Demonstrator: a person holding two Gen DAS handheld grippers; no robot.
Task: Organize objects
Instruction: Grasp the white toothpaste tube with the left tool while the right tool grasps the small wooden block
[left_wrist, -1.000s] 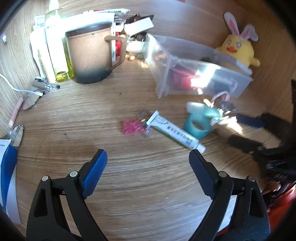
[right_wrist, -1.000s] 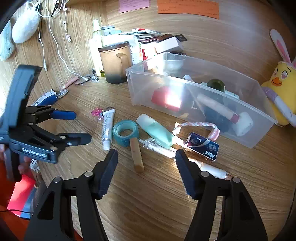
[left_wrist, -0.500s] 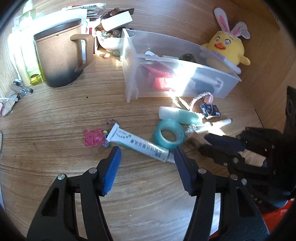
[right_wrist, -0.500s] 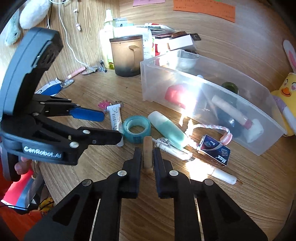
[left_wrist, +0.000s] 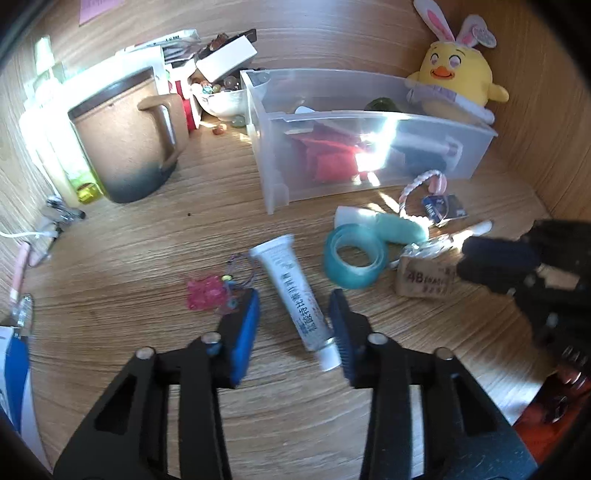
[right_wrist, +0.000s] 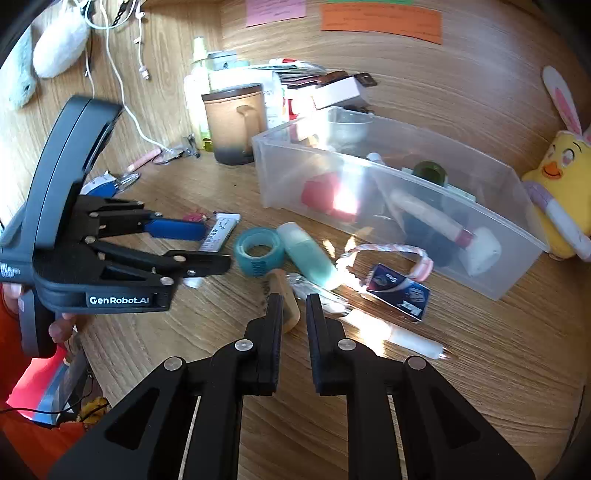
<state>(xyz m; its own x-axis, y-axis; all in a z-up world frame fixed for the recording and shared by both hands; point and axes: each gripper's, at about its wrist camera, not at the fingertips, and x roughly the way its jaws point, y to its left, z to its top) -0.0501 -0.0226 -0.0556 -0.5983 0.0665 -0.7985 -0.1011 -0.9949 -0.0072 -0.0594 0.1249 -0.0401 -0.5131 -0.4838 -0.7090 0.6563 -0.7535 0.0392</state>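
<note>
Two claws low over worktop (left_wrist: 110, 258). Left claw (left_wrist: 293, 325) closing around white tube (left_wrist: 295, 291), tube lying flat between pads, right pad at its cap. Right claw (right_wrist: 294, 314) pinching tan eraser (right_wrist: 284, 295). Teal tape roll (left_wrist: 354, 254) at 2 o'clock from tube. Clear bin (left_wrist: 369, 147) at 12 o'clock, well apart. Brown mug (left_wrist: 125, 140) at 10 o'clock.

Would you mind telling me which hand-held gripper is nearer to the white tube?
Left. The left hand-held gripper straddles the white tube, its jaws closing around the tube's cap end. The right hand-held gripper is off to the side beyond the tape roll, shut on a tan eraser.
</note>
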